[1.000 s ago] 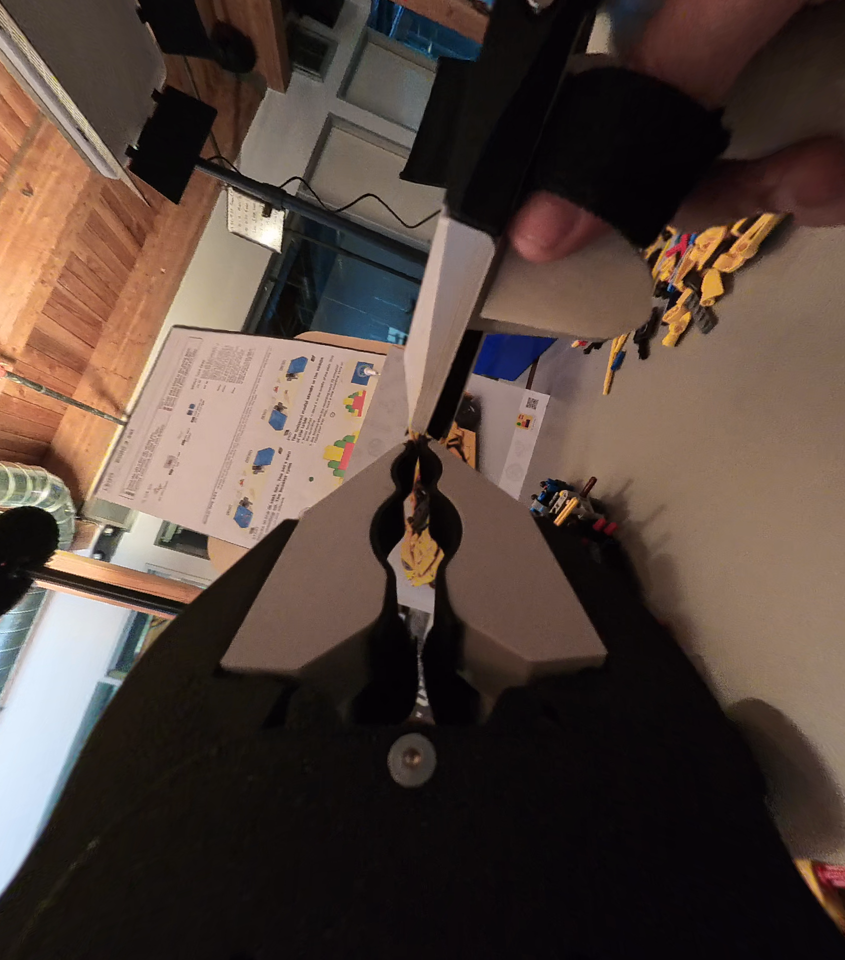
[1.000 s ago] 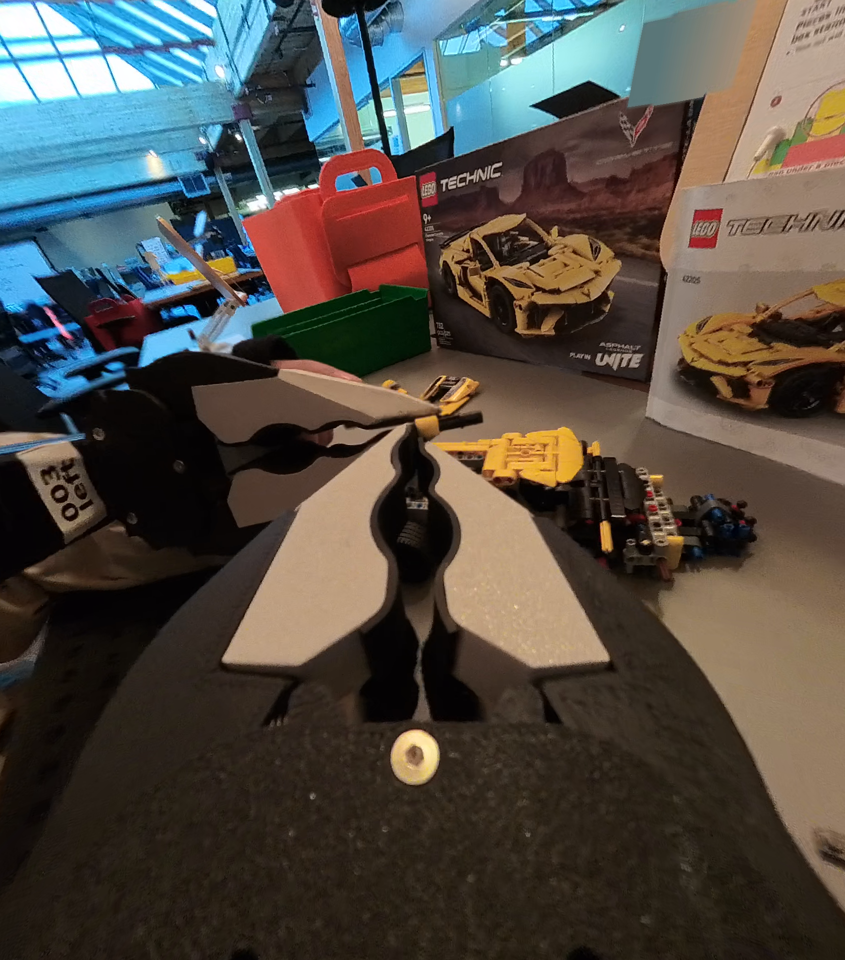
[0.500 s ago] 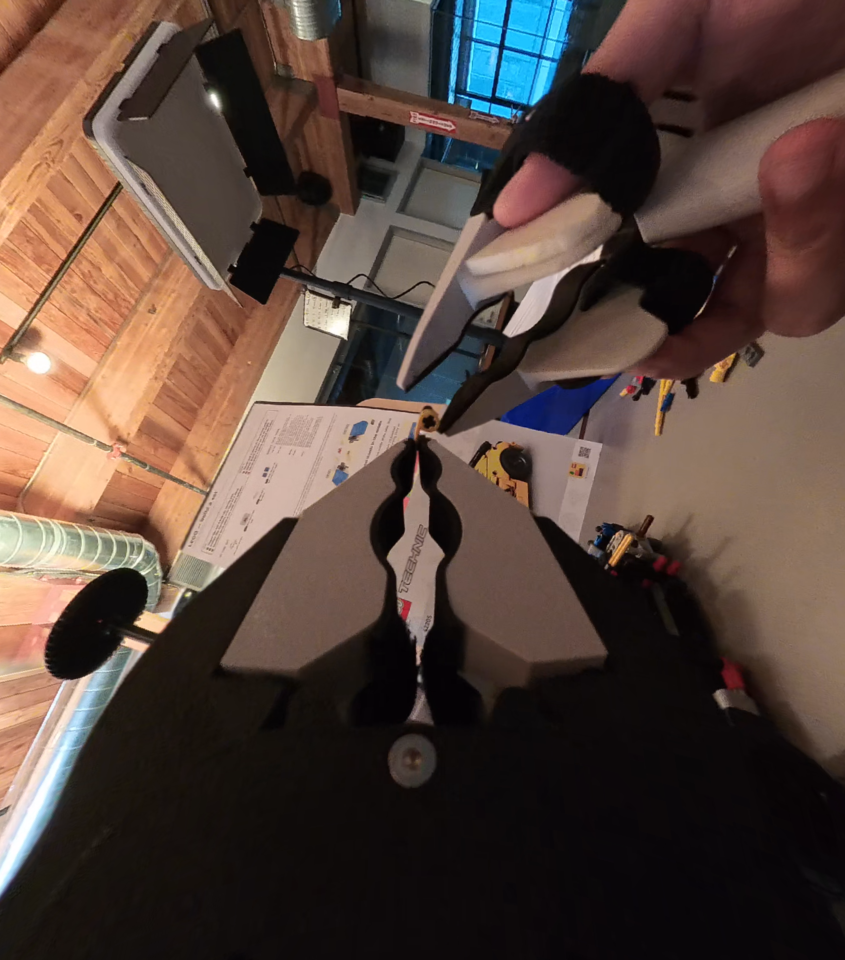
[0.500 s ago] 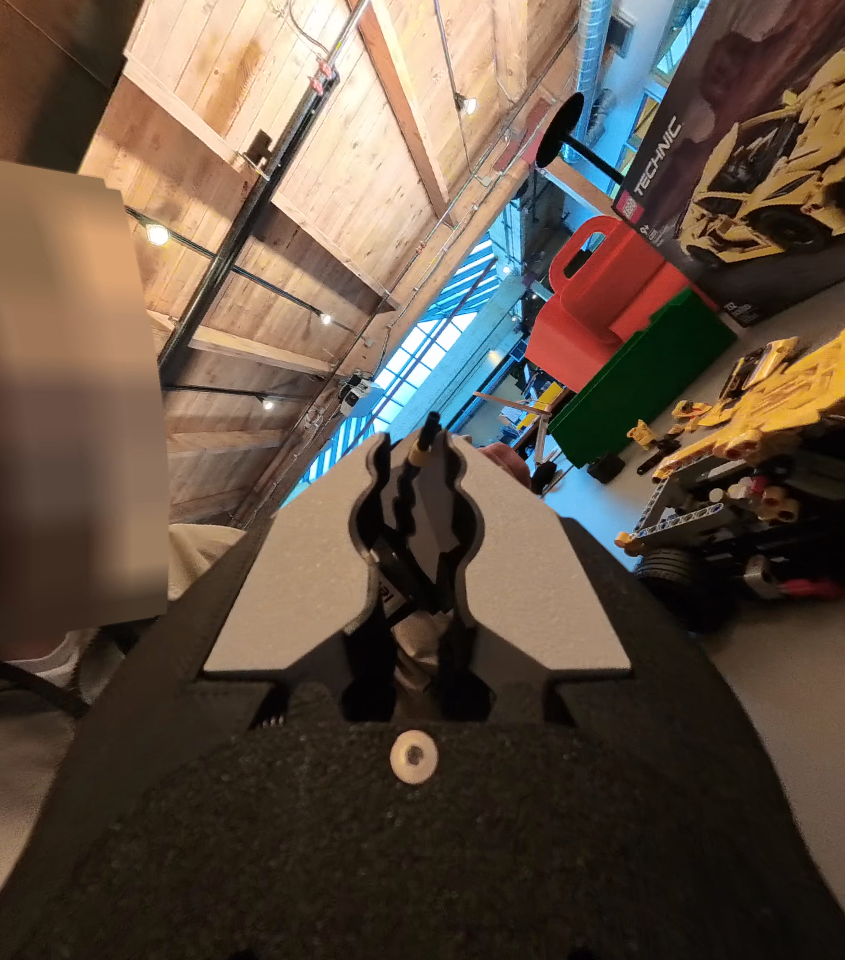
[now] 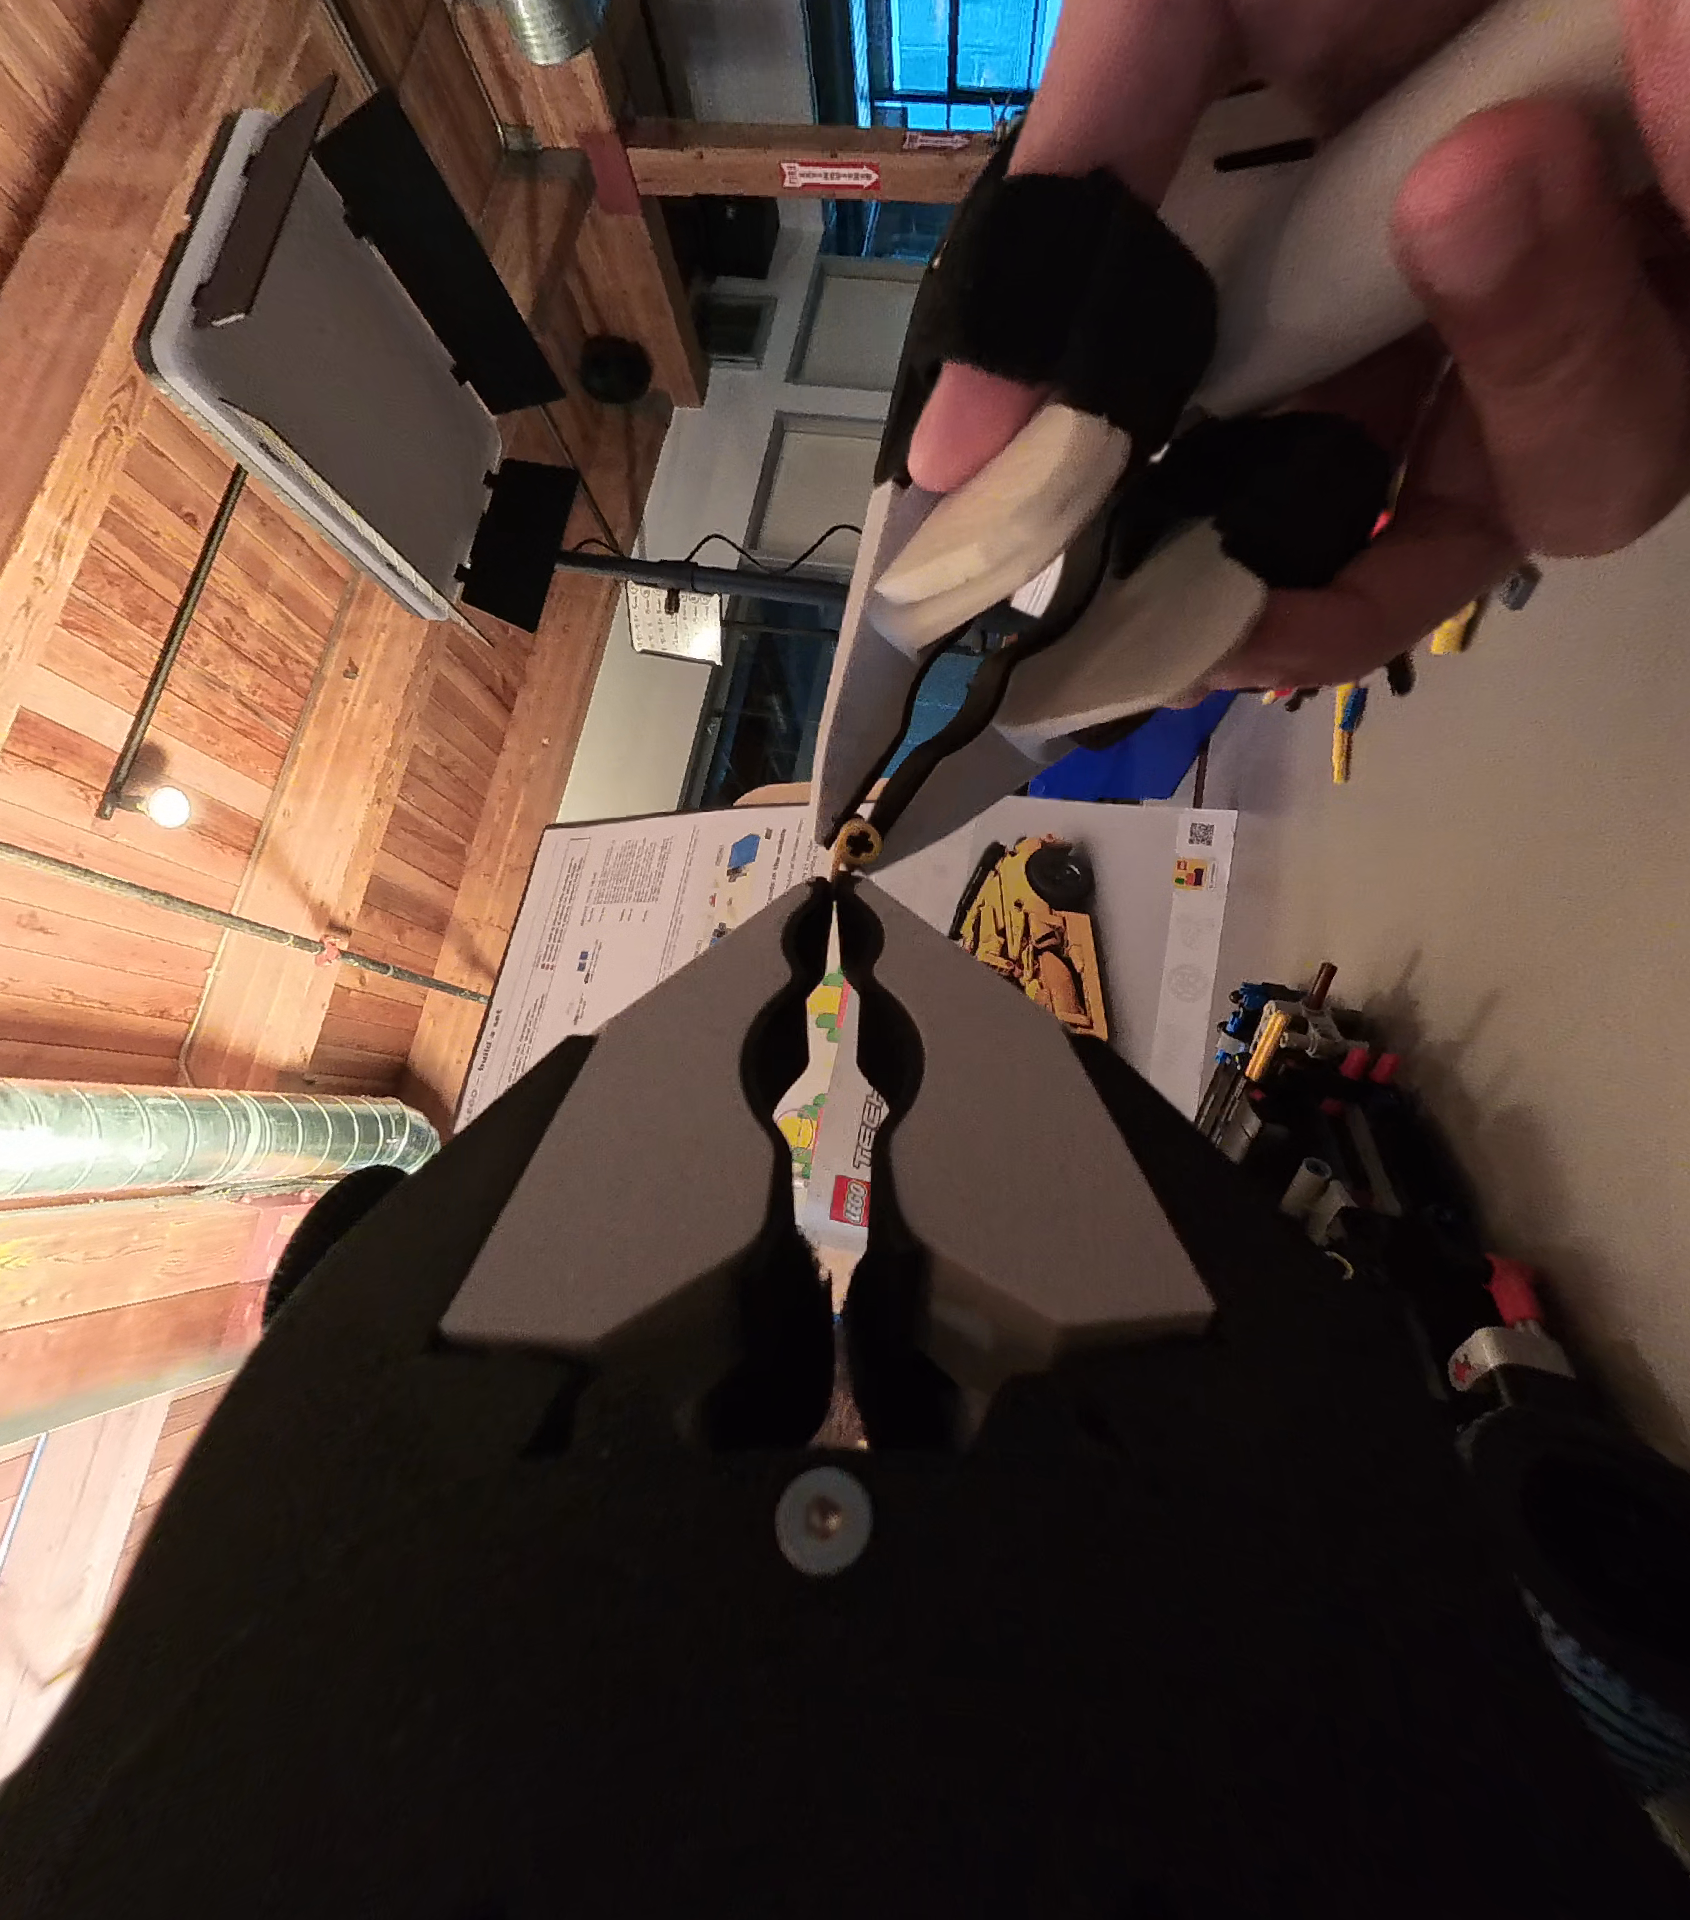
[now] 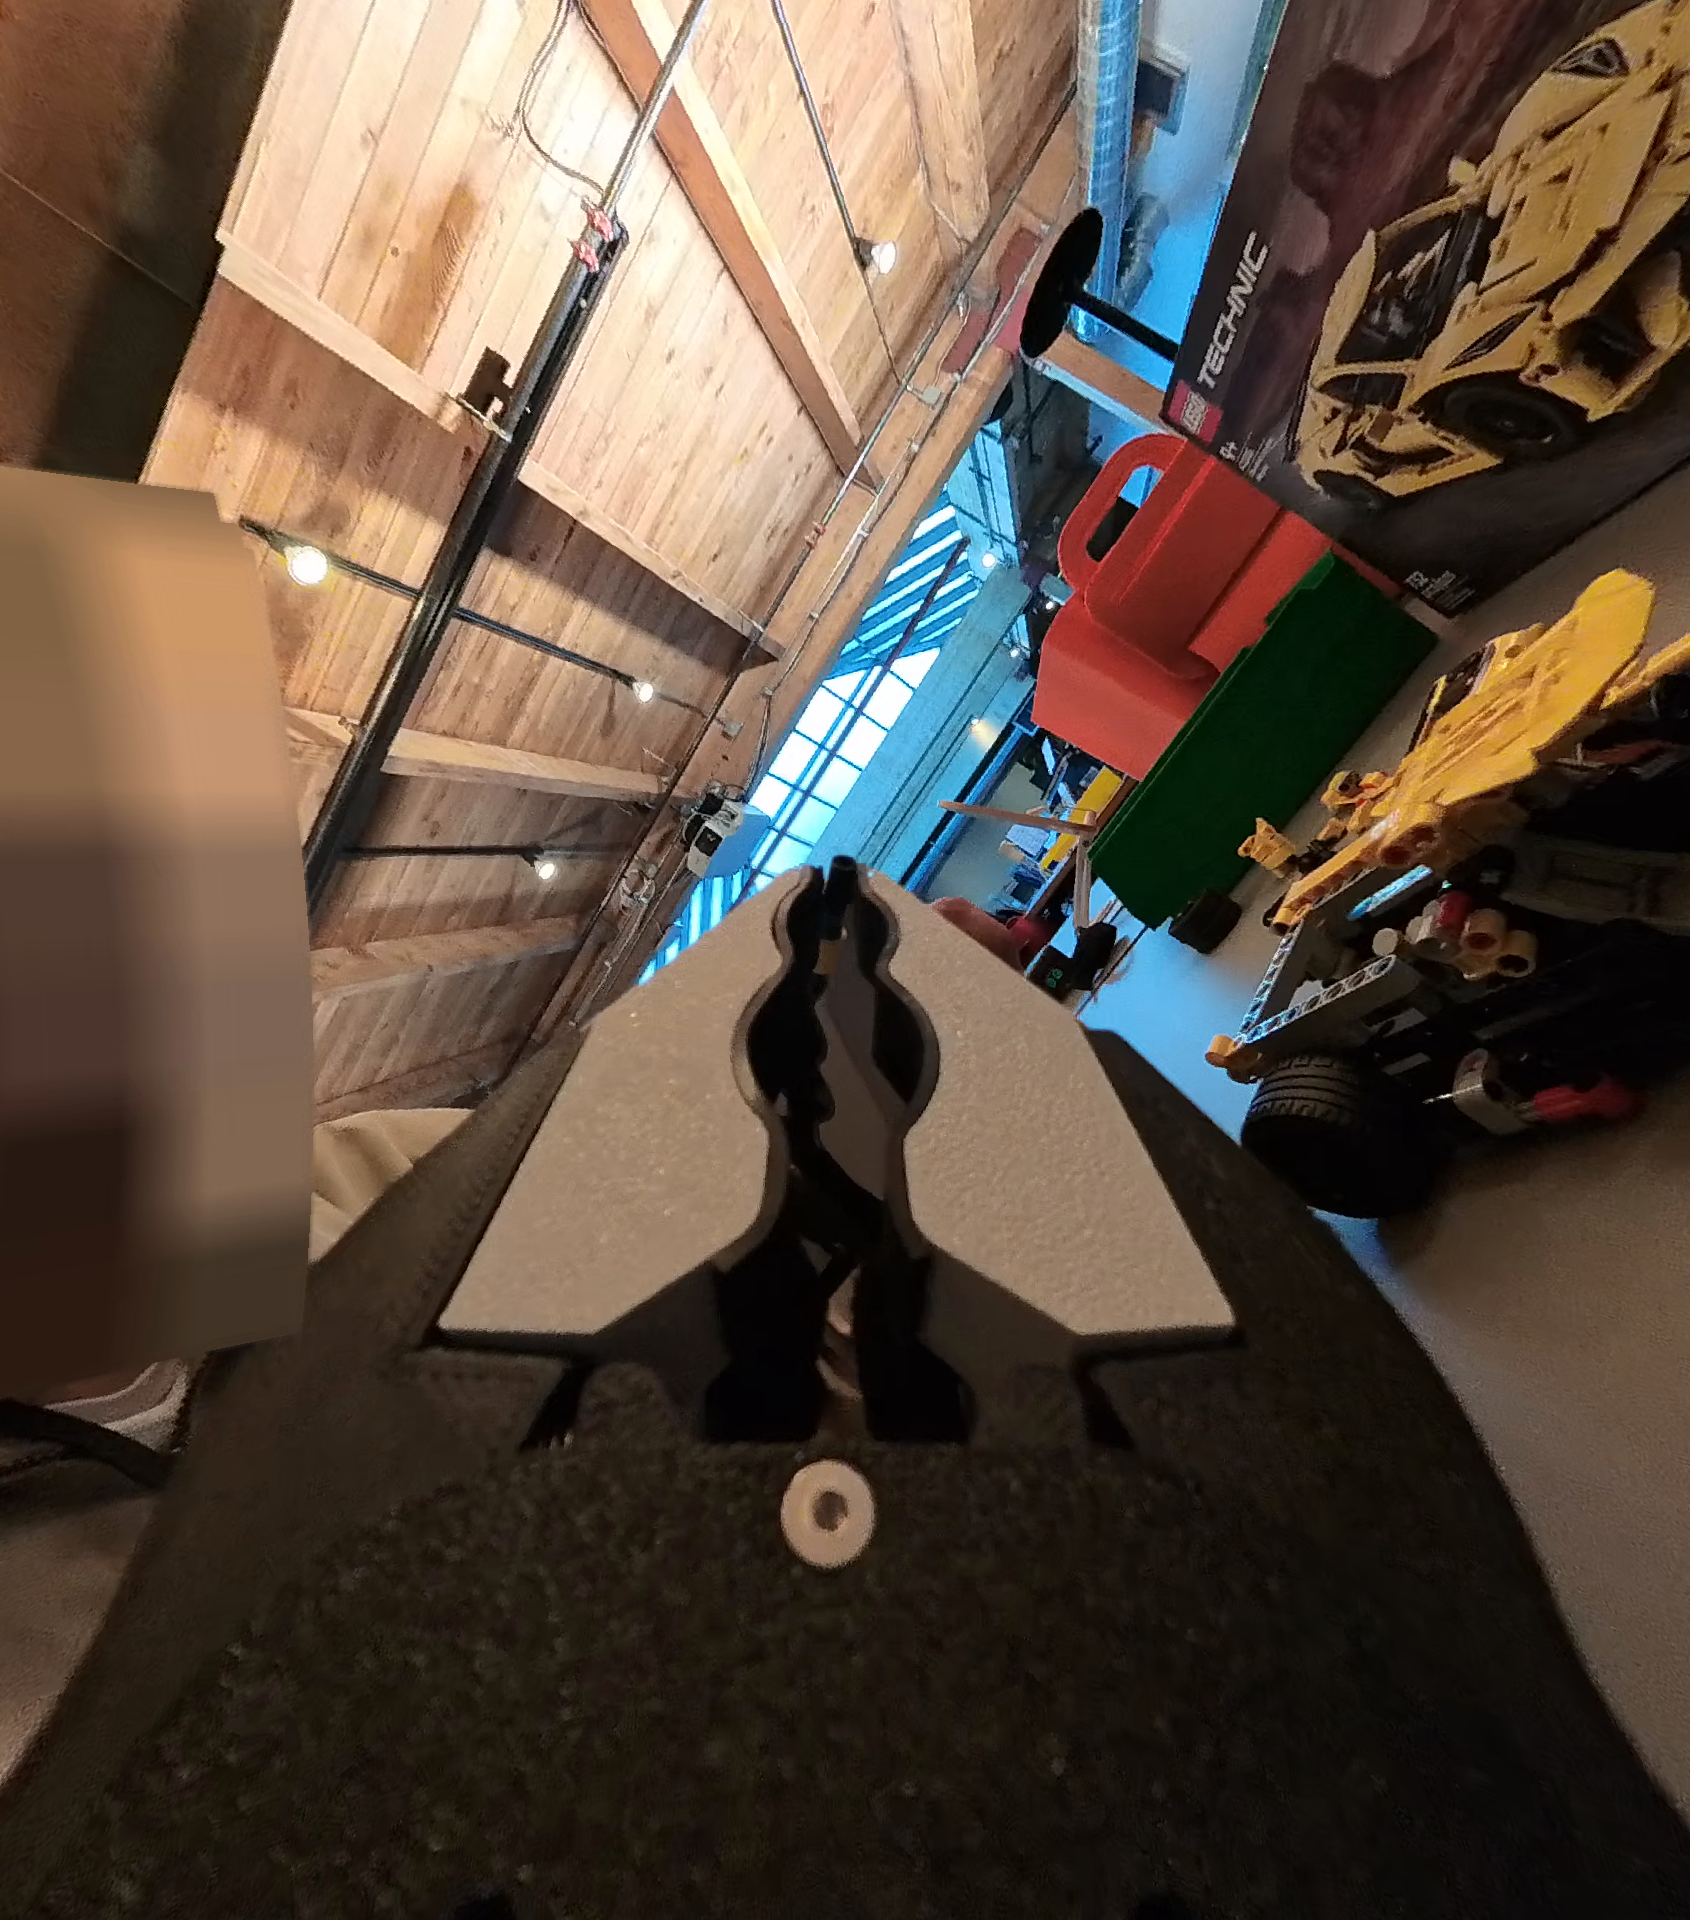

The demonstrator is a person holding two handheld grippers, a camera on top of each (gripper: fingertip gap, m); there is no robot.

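My right gripper point(image 6: 836, 896) is shut on a small pin point(image 6: 838, 881) whose black end sticks out past its tips. In the left wrist view a person's hand holds that right gripper point(image 5: 853, 831) at the upper right, and the pin's tan cross-shaped end point(image 5: 857, 840) faces the camera. My left gripper point(image 5: 836, 888) is shut, with its tips just below the pin and almost touching it. I cannot tell whether it also grips the pin. Both grippers are held up above the grey table point(image 5: 1599, 1039).
A partly built yellow and black toy car point(image 6: 1506, 831) stands on the table and also shows in the left wrist view point(image 5: 1319, 1091). Behind it are a car-picture box point(image 6: 1495, 239), a red bin point(image 6: 1163, 582), a green tray point(image 6: 1267, 758) and a printed sheet point(image 5: 633, 914). My two grippers' fingertips are within a few centimetres of each other.
Both grippers have lifted and rolled, so the views now take in the wooden ceiling. The pin, at the left gripper's tips a second ago, now sits in the right gripper's tips.
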